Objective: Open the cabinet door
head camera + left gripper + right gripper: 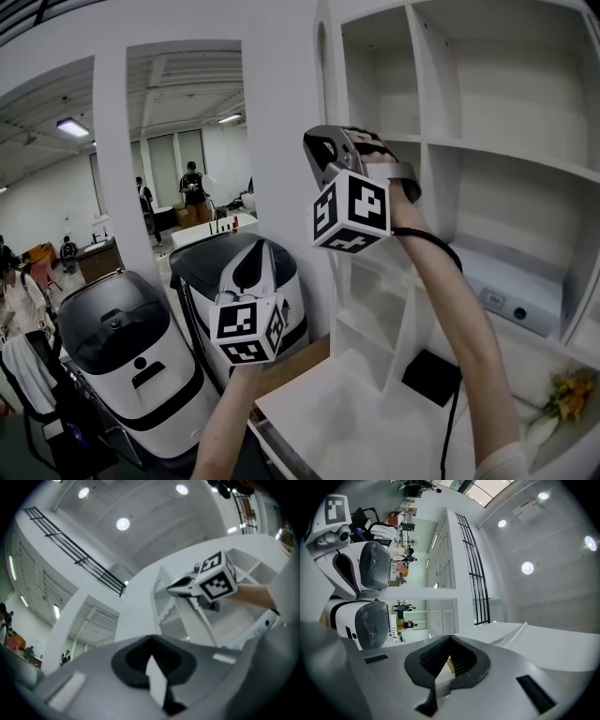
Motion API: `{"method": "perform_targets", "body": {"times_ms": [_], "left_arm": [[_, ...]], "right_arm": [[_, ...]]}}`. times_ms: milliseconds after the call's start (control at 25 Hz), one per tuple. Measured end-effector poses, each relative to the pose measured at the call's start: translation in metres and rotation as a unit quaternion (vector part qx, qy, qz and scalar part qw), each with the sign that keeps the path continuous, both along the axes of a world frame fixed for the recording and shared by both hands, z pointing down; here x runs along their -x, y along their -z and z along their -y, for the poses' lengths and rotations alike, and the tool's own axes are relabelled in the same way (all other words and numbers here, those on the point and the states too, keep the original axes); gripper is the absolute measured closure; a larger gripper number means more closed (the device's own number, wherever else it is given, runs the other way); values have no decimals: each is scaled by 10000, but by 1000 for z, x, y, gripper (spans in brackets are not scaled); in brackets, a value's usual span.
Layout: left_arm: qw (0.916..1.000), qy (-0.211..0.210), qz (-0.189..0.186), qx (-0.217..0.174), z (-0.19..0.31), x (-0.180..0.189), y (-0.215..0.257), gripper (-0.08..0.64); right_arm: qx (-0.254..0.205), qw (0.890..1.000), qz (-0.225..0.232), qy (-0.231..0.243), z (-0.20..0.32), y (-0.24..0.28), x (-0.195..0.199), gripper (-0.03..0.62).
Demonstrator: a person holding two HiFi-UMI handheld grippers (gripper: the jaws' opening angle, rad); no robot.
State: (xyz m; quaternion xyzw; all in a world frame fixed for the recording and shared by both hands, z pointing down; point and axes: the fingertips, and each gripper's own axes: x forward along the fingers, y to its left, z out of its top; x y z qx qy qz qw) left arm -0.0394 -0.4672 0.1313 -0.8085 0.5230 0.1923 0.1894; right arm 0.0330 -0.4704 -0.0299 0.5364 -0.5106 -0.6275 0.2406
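Right tongs [317,142] raised, jaws fully together, tip right at the edge of the white cabinet door [326,84], which stands at the left side of the open shelves [487,150] above the counter [356,412]; can't tell if they pinch the edge. Left tongs [250,253] lower and well apart from the door, jaws also together on nothing, in front of two white-and-black machines [131,347].

cabinet [525,103] white | marker cubes [352,214] black-and-white squares | machines [141,375] white with black tops | flowers [567,394] orange
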Motion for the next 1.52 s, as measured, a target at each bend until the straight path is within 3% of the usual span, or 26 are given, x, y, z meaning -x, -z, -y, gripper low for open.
{"method": "perform_targets", "body": {"times_ms": [240,480,720,1120,1520], "left_arm": [[9999,91,-25,113,5,10,-7,554],[9998,140,1,140,4,8,-11,555],[9996,197,55,187,1,10,-18,554],[9989,373,-27,297,0,34,-29,554],[9969,629,-32,479,4,70,-47,554]], "right_arm": [[338,9983,25,465,-4,-1,11,592],[92,9988,-67,477,-4,-2,15,592],[-200,9962,80,844,-9,1,23,592],[-186,9953,-320,895,-5,-5,63,593],[-81,9956,-363,861,15,-7,108,592]]}}
